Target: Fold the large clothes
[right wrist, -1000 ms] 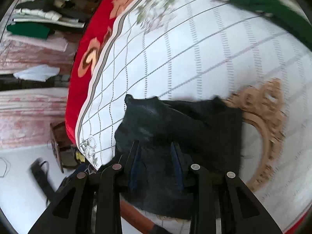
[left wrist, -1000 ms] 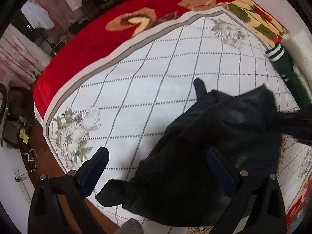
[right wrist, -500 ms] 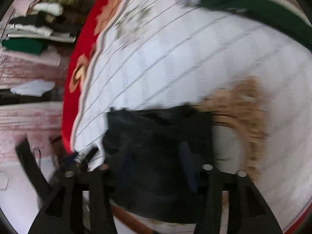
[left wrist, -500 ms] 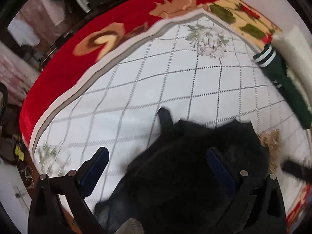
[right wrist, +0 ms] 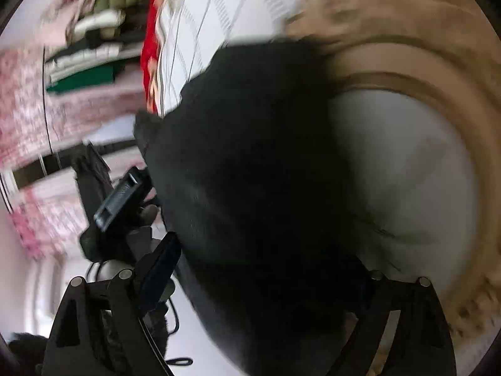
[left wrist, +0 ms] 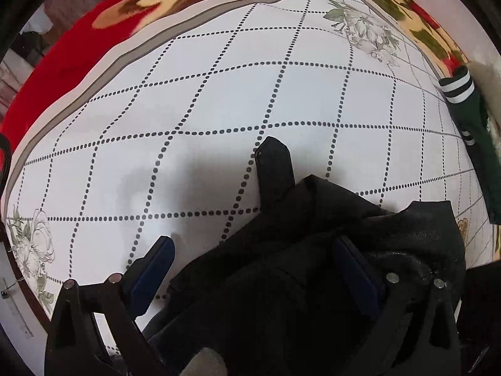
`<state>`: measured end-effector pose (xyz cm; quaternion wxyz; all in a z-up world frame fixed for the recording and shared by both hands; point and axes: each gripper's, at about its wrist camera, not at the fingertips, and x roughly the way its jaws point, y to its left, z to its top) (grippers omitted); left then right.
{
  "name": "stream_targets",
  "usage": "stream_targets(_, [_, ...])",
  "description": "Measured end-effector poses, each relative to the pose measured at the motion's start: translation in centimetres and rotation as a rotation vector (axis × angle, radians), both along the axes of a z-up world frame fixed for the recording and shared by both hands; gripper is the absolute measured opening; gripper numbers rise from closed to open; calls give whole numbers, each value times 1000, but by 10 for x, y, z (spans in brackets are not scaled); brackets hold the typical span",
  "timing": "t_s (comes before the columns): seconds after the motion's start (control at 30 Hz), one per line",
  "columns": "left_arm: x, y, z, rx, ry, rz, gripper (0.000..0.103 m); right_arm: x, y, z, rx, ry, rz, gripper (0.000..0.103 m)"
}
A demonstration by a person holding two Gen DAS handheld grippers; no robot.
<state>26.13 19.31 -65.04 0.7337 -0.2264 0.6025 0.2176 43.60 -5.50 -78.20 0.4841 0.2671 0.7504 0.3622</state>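
A black leather-like garment lies bunched on the white quilted bed cover, with a pointed strap sticking out toward the far side. My left gripper is open, its jaws wide apart; the garment lies between the fingers and over the right one. In the blurred right wrist view the same garment fills the middle. My right gripper is open, with the garment between its fingers. Its right finger is hidden behind the cloth.
A red floral blanket lies along the bed's far edge. A dark green garment with white stripes lies at the right beside a white fluffy item. A tan ornament ring is printed on the cover. Folded clothes are stacked off the bed.
Both grippers have dropped closer to the bed and the garment. The right gripper's jaws have widened. The right view has swung and blurred.
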Motion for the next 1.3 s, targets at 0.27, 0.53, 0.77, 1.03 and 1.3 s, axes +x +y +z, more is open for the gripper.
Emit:
stream_targets(0.27, [-36,-1,49,1,-70,52,103,-9,-30,36,7,11,-88,46])
stream_targets(0.53, [-156,-38,81,-44,-48,146,103,-36,-102,45,-144,31,-97,87])
stream_targets(0.77, [-173,-53,29,-236,-88,253,102,-49,-148,32,-22,67,-181,87])
stream_targets(1.03, [-139,-47,6,-288,-228,336,102,-43,-108,5,103,80,-160,88])
stream_targets(1.3, [-113,-40,19,-161,-294,297,42,-37,-58,4,70,55,-243,59])
